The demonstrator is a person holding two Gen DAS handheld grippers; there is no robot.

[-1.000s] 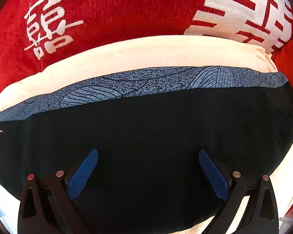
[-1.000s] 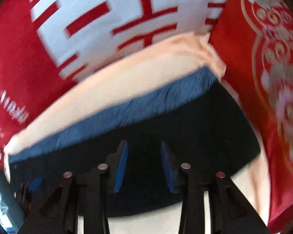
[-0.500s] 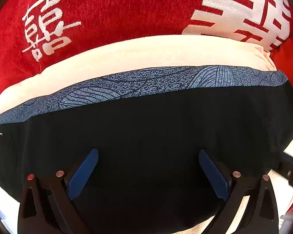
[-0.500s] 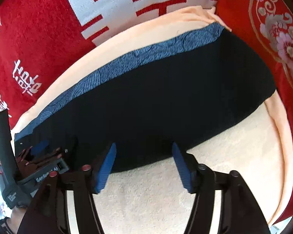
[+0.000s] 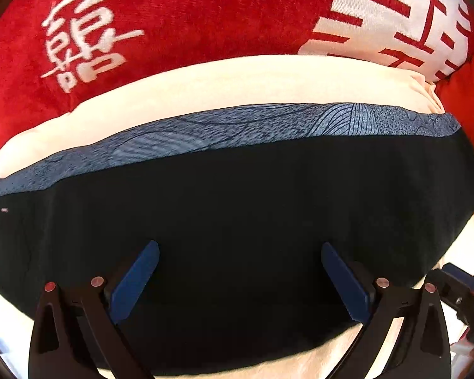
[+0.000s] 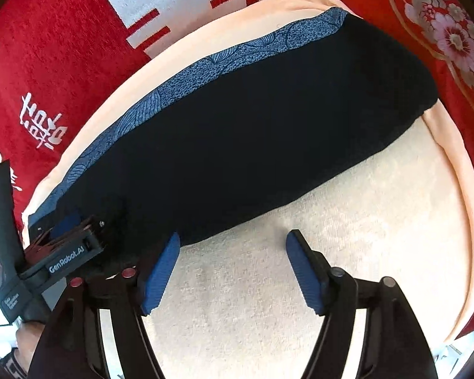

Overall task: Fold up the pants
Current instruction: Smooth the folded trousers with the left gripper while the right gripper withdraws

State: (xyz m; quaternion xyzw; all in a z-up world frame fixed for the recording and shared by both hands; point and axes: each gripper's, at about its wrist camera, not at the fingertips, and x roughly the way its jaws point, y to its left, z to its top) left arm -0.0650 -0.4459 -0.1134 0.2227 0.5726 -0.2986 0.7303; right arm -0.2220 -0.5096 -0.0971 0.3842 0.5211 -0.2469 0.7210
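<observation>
The black pants (image 5: 237, 221) lie folded into a long band on a cream cushion, with a blue patterned strip (image 5: 224, 129) along the far edge. My left gripper (image 5: 240, 249) is open and empty, low over the middle of the pants. My right gripper (image 6: 233, 237) is open and empty over the cream cushion (image 6: 300, 278), just in front of the near edge of the pants (image 6: 252, 126). The left gripper's body (image 6: 60, 252) shows at the left end of the pants in the right wrist view. The right gripper's body (image 5: 461, 293) shows at the lower right in the left wrist view.
Red pillows with white characters (image 5: 88, 41) stand behind the cushion. A red pillow with flower print (image 6: 452, 38) stands at the right. The cushion's peach rim (image 6: 458, 173) curves along the right side.
My right gripper has pulled back off the pants toward me and opened wider; it now hangs over bare cushion. My left gripper has stayed open over the pants.
</observation>
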